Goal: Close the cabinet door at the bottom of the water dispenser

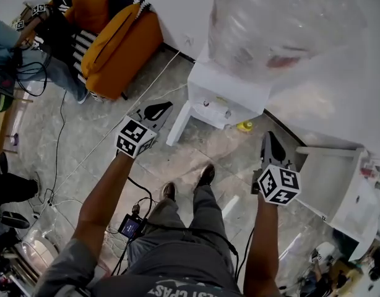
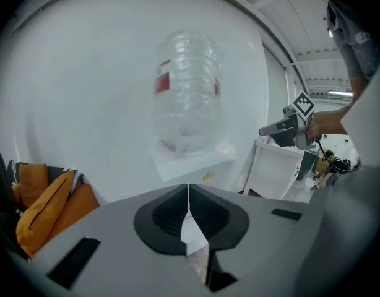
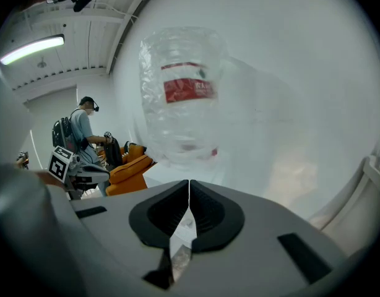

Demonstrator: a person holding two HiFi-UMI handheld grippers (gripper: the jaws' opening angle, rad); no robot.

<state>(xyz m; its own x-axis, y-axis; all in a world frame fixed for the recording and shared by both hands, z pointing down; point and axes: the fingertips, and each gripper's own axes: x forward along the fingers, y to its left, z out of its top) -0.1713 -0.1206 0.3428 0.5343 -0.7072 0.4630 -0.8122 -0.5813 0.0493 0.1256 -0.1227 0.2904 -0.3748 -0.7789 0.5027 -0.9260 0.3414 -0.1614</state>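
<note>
The white water dispenser (image 1: 230, 91) stands against the wall with a big clear bottle (image 1: 283, 20) on top. Its bottom cabinet door (image 1: 178, 124) hangs open, swung out to the left over the floor. My left gripper (image 1: 156, 112) is shut and empty, hovering just left of the door's outer edge. To the right of the dispenser my right gripper (image 1: 272, 143) is also shut and empty. In the left gripper view the jaws (image 2: 188, 193) meet below the bottle (image 2: 187, 98). The right gripper view shows its jaws (image 3: 189, 190) closed under the bottle (image 3: 181, 91).
An orange sofa (image 1: 119, 48) with striped cushions sits to the left. A white side table (image 1: 341, 181) stands at the right. Cables (image 1: 60, 166) run across the tiled floor. A small yellow object (image 1: 244, 126) lies by the dispenser's base. Other people (image 1: 10, 48) sit at far left.
</note>
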